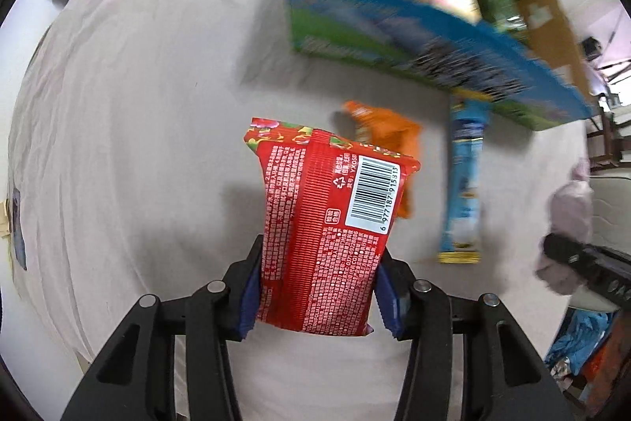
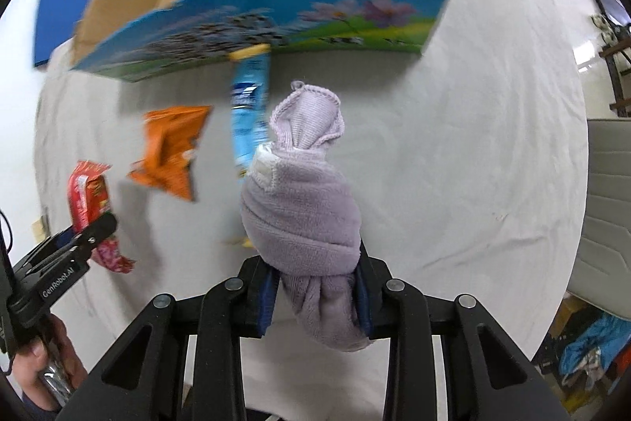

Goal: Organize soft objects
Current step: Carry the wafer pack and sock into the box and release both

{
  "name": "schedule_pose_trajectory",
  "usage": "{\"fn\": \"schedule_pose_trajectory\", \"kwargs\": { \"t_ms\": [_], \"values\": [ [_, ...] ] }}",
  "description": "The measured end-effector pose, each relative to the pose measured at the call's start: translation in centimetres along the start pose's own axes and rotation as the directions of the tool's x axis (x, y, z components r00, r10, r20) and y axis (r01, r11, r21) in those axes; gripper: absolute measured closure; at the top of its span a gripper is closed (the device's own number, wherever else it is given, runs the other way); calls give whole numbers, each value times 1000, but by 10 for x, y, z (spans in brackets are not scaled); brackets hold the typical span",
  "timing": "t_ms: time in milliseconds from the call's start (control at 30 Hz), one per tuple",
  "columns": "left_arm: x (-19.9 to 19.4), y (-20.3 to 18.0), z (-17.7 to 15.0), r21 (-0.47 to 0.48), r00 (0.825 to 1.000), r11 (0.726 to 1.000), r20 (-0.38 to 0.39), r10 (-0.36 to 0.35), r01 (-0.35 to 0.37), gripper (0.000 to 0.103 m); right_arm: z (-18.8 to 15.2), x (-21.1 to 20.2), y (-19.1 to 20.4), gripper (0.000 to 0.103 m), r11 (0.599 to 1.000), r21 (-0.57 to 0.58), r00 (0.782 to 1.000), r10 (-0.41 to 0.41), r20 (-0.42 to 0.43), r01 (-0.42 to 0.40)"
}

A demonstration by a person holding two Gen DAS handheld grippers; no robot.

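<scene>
Left wrist view
Left gripper (image 1: 315,296): fingers pinch the lower part of the red packet (image 1: 327,219), which stands out above the white cloth (image 1: 138,105).
Box (image 1: 394,38): open cardboard, blue printed side facing, beyond the packet; a yellow pack and a green pack already lie inside.
Left behind: orange packet (image 1: 388,141) and blue packet (image 1: 465,184) lie on the cloth near the box.
Advice: carry the red packet high enough to clear the near wall, and let go only over the bare floor of the box.

Right wrist view
Right gripper (image 2: 317,296): fingers clamp the tied end of the lilac towel (image 2: 303,208); the loose top flops forward.
Box: straight ahead, the blue packet touching its front.
Advice: hold the squeeze, since soft cloth may slip; keep the two hands apart at the opening.
</scene>
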State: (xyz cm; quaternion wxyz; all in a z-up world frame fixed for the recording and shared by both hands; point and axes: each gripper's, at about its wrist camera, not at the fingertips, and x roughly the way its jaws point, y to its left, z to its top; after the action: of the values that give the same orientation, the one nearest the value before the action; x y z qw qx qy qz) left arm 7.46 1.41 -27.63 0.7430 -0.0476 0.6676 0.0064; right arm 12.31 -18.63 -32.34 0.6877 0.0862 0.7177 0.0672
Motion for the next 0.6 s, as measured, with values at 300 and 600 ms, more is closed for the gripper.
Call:
{"fn": "schedule_pose_trajectory", "kwargs": {
  "t_ms": [300, 600],
  "values": [
    [-84, -23, 40, 77, 989, 995, 130, -77, 67, 57, -11, -65, 22, 69, 995, -92, 997, 54, 60, -49],
    [-107, -40, 83, 115, 976, 989, 186, -117, 97, 57, -3, -117, 31, 69, 990, -117, 986, 100, 133, -84]
  ]
}}
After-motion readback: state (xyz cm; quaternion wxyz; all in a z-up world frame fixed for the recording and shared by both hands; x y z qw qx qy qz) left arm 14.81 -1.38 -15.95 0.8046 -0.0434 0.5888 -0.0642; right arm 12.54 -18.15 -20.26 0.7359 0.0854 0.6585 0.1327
